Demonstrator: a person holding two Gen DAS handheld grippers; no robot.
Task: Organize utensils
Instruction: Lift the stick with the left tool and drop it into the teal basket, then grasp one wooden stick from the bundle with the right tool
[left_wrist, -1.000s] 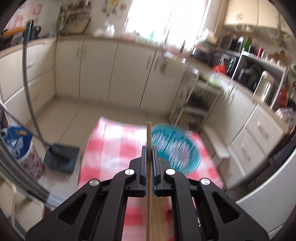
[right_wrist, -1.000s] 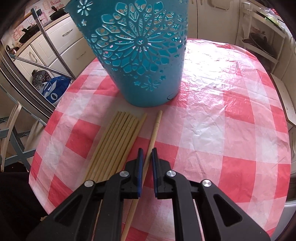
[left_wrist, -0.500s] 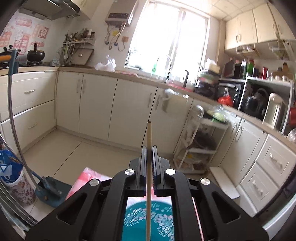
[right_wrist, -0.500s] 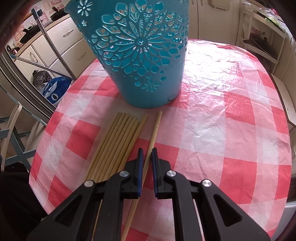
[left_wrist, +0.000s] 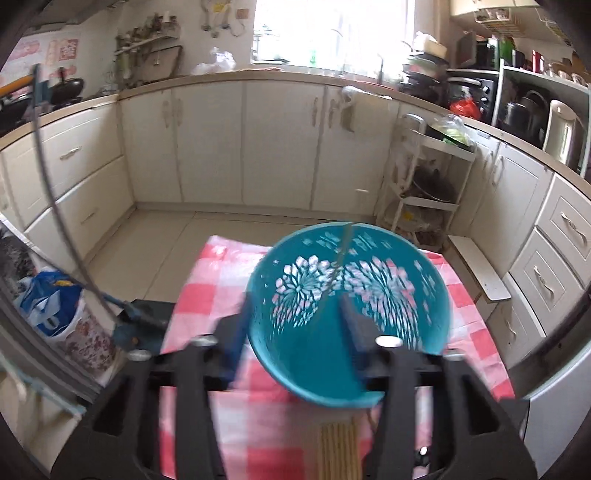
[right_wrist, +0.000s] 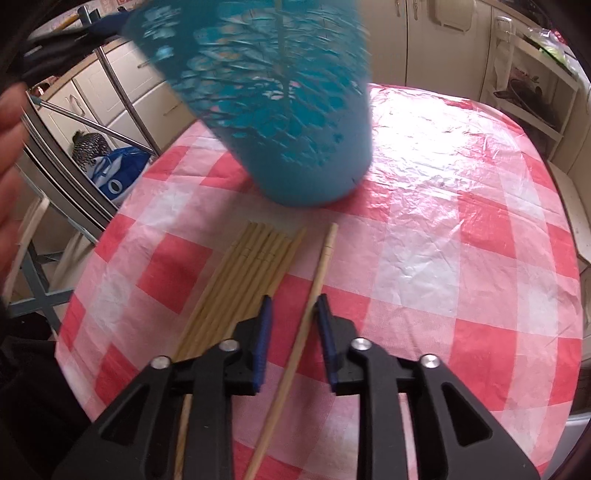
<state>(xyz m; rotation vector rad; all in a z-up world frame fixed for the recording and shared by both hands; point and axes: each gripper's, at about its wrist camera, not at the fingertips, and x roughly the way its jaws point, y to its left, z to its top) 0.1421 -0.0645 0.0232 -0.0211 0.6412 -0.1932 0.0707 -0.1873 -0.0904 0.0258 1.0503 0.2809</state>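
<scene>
Cream kitchen cabinets (left_wrist: 280, 144) are ringing the red-checked counter (right_wrist: 443, 229), which is carrying the teal holder (left_wrist: 347, 314) containing one chopstick (left_wrist: 341, 254), while loose chopsticks (right_wrist: 240, 288) are lying between both released claws, left claw (left_wrist: 291, 332) and right claw (right_wrist: 291, 317).

1. Teal holder (right_wrist: 295, 122): pierced plastic, matt.
2. Chopsticks (right_wrist: 236, 288): pale, smooth wood or bamboo.
3. Checked tablecloth (right_wrist: 443, 229): crinkled, glossy plastic sheet.
4. Right gripper (right_wrist: 292, 325): matt black plastic, shiny metal screws.

Both grippers opened; left's chopstick (left_wrist: 341, 254) dropped into basket (left_wrist: 436, 295).
</scene>
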